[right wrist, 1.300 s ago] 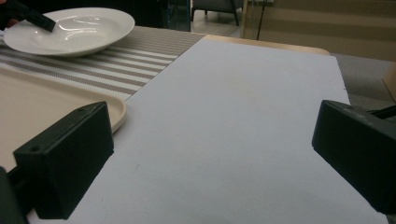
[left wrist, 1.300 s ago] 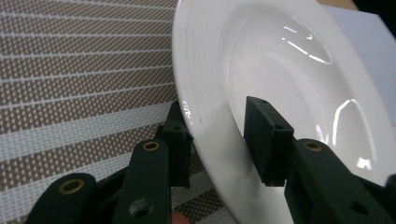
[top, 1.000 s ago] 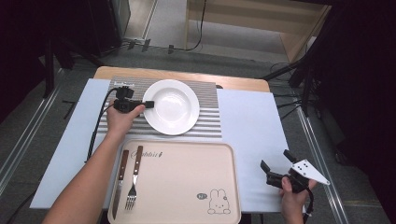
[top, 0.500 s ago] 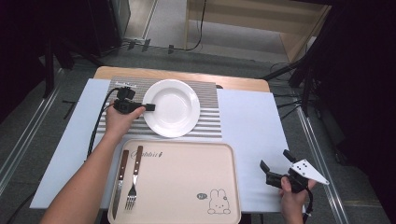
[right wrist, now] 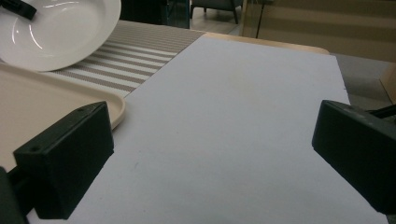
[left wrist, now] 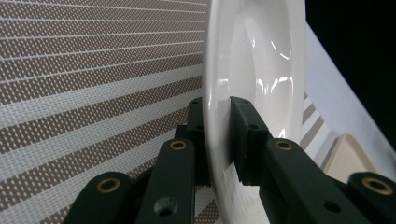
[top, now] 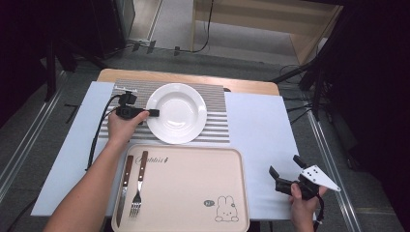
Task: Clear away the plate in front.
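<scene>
A white plate (top: 176, 112) lies on a striped mat (top: 215, 121) at the back of the table. My left gripper (top: 153, 112) comes at it from the left and holds its left rim. In the left gripper view the rim (left wrist: 212, 70) stands between the two black pads (left wrist: 245, 126); the jaws have just been closing and now press on it from above and below. My right gripper (top: 284, 164) rests at the front right corner, open, with bare sheet between its jaws (right wrist: 212, 154). The right gripper view also has the plate (right wrist: 51, 32) at its far left.
A beige tray (top: 193, 183) with a rabbit print lies in front of the plate; a knife (top: 123, 186) and a fork (top: 138, 188) lie along its left side. A pale sheet (top: 261, 135) covers the table to the right of the mat.
The left gripper has slid a little further right onto the plate's rim and its jaws have narrowed on it. The right gripper and the plate have kept still.
</scene>
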